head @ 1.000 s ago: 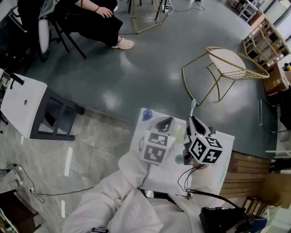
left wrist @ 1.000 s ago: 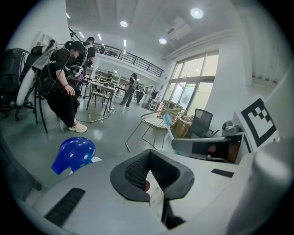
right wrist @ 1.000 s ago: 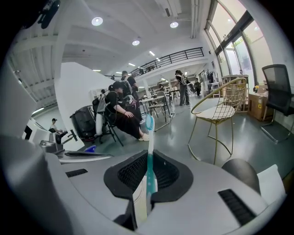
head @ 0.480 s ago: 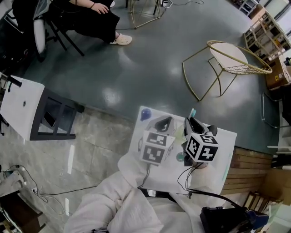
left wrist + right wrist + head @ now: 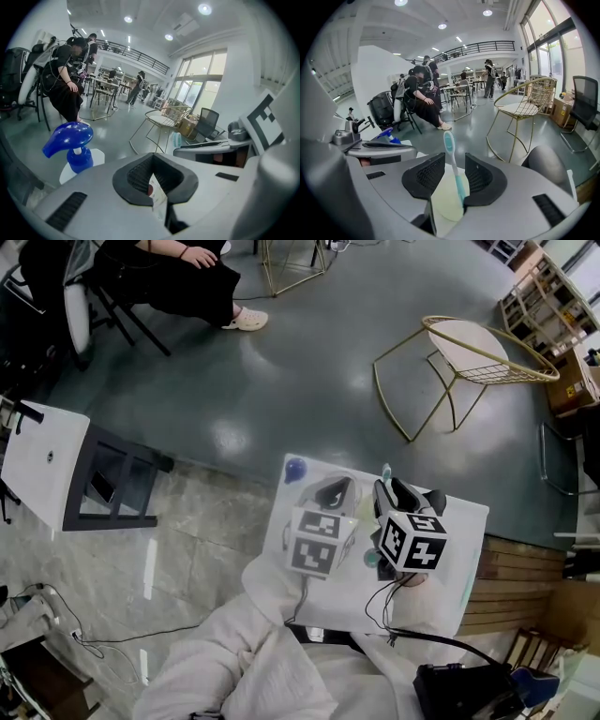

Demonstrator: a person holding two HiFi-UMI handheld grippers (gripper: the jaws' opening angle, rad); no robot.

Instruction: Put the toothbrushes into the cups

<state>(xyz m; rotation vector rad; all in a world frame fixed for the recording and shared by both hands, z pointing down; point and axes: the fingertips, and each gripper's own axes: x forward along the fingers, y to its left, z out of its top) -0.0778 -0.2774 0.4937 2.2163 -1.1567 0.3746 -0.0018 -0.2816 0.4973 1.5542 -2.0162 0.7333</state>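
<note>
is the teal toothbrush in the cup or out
In: toothbrush handle stands in the pale cup, head up between the right gripper's opening fingers.

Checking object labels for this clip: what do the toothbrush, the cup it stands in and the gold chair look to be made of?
Toothbrush: likely plastic, white with a teal grip, smooth and slightly glossy. Cup: pale yellow-green, matte, probably plastic; no glass-like glare. Chair: thin gold wire, metal by its sheen.

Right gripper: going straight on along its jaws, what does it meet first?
The toothbrush standing between the right gripper's opening jaws, in the cup just below; depth is hard to judge.
</note>
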